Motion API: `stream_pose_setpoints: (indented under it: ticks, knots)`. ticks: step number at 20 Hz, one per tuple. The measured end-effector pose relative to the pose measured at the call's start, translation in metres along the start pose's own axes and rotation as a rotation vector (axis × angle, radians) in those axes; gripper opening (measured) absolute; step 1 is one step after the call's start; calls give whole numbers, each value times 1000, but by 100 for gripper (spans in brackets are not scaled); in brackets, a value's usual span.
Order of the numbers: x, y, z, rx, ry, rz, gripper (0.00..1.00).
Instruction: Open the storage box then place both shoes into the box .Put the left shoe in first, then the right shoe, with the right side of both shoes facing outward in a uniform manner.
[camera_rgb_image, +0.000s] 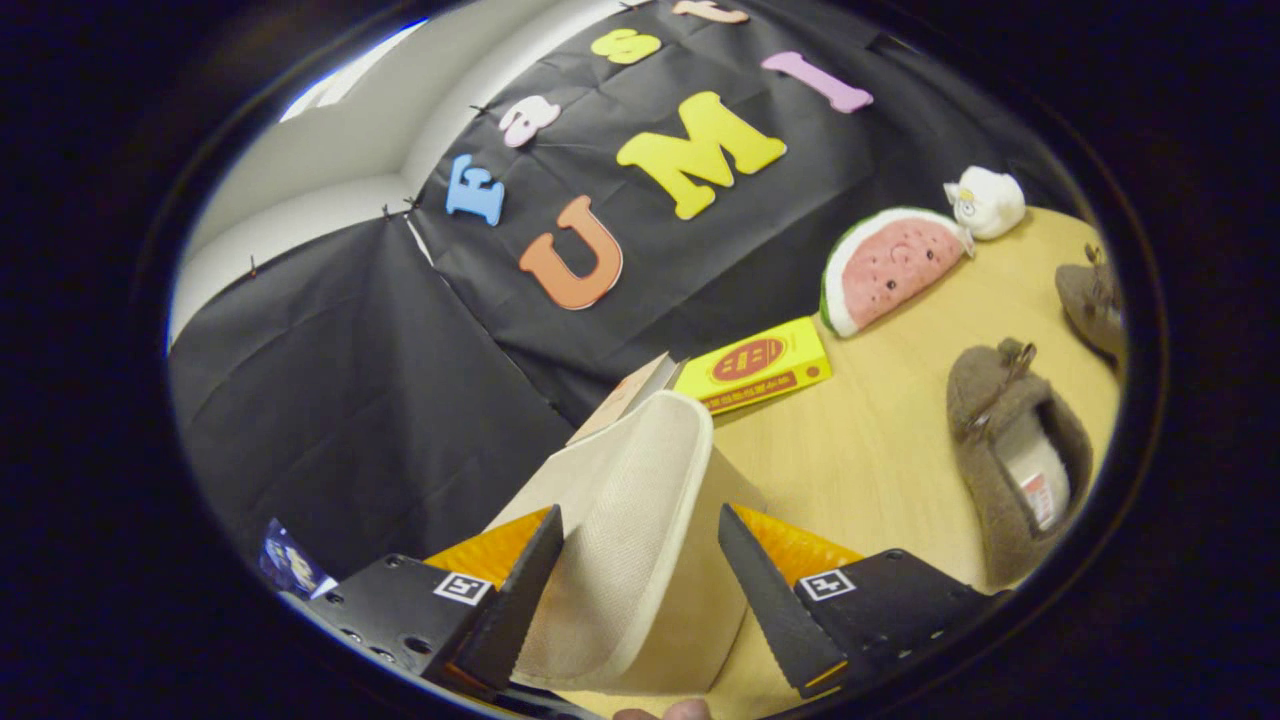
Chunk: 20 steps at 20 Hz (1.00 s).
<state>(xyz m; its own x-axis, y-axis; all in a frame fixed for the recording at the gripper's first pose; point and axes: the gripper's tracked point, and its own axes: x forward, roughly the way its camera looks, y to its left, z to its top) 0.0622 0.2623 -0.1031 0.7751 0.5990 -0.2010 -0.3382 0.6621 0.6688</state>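
A hand-held gripper (640, 580) tilts over a pale wooden table (880, 450) in the booth, its two fingers spread apart on either side of the cream lid (630, 540) of the storage box. The lid stands raised between the fingers, its textured inner face turned toward the left finger; that finger lies close against it, while a gap shows between the lid and the right finger, so firm contact on both sides cannot be confirmed. Behind the lid a strip of the box's (625, 395) tan edge shows near the table's far edge, by the black cloth wall (370, 400).

Two brown shoes lie to the right of the fingers, well clear of the box: the near shoe (1015, 455) with its opening and pale insole facing up, the far shoe (1090, 300) partly cut off toward the table's right edge. Along the far edge sit a yellow packet (755, 365), just beyond the lid, then a watermelon-slice cushion (885, 265) leaning on the wall and a small white plush (985, 203) beside it. A fingertip (670, 710) shows below the gripper.
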Motion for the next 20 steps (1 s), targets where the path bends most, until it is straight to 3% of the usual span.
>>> stream_pose_setpoints:
  ticks: [4, 6, 8, 9, 12, 15, 16, 20]
  knots:
    - [5, 15, -17, 139, 104, 81, 95]
    - [4, 17, -15, 169, 117, 83, 94]
    - [-8, 22, -1, 182, 86, 105, 72]
    - [-11, 23, 7, 166, 64, 107, 71]
    - [-11, 26, 15, 166, 45, 106, 20]
    - [-1, 31, 28, 148, 41, 92, 16]
    - [-15, 33, 18, 130, 49, 87, 2]
    - [-25, 69, 40, 45, 27, 109, 2]
